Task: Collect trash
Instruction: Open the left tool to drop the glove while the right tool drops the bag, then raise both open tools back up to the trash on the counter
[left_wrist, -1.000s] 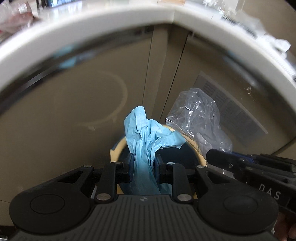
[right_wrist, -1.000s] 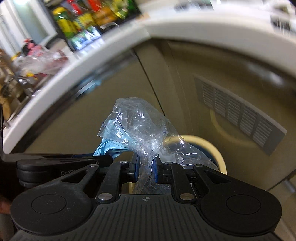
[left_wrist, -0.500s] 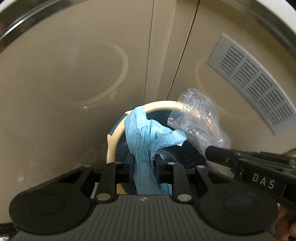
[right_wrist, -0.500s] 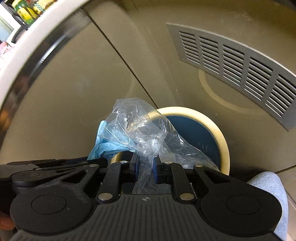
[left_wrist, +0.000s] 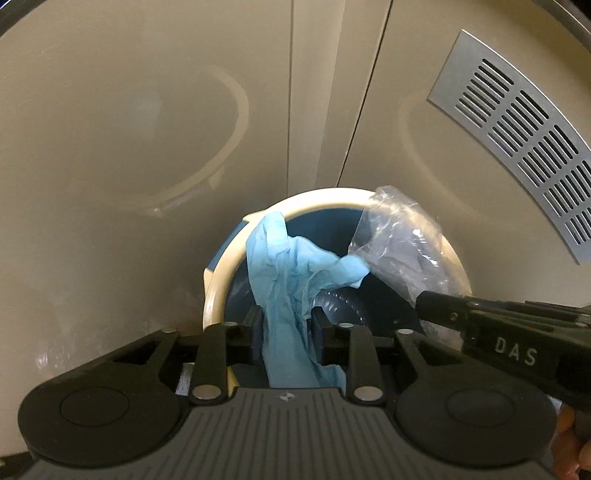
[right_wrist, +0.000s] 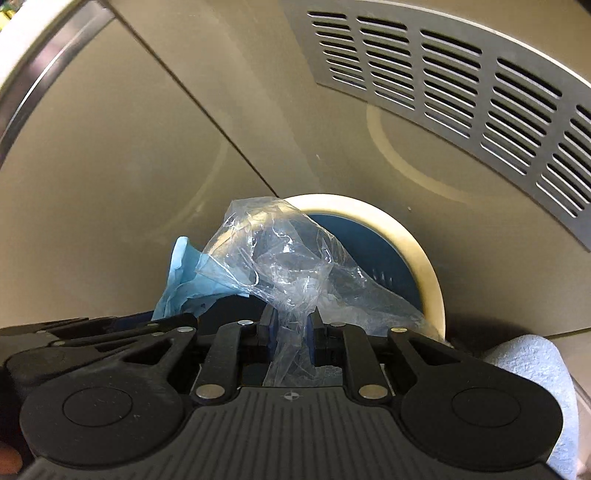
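Note:
My left gripper (left_wrist: 286, 325) is shut on a crumpled blue glove (left_wrist: 295, 273) and holds it over the mouth of a blue bin with a cream rim (left_wrist: 218, 284). My right gripper (right_wrist: 291, 325) is shut on a clear plastic wrapper (right_wrist: 280, 258) and holds it over the same bin (right_wrist: 417, 240). The two grippers are side by side. The right one shows at the right of the left wrist view (left_wrist: 491, 332), with the wrapper (left_wrist: 402, 243) ahead of it. The glove shows at the left of the right wrist view (right_wrist: 184, 273).
Beige cabinet doors (left_wrist: 147, 147) stand right behind the bin. A grey vent grille (left_wrist: 524, 136) is set in the right door, also in the right wrist view (right_wrist: 461, 74). A grey sleeve or trouser leg (right_wrist: 535, 362) is at the lower right.
Both grippers have dropped from counter height down toward the bin, still holding the glove and the wrapper. The counter edge has left view and the bin mouth looks larger.

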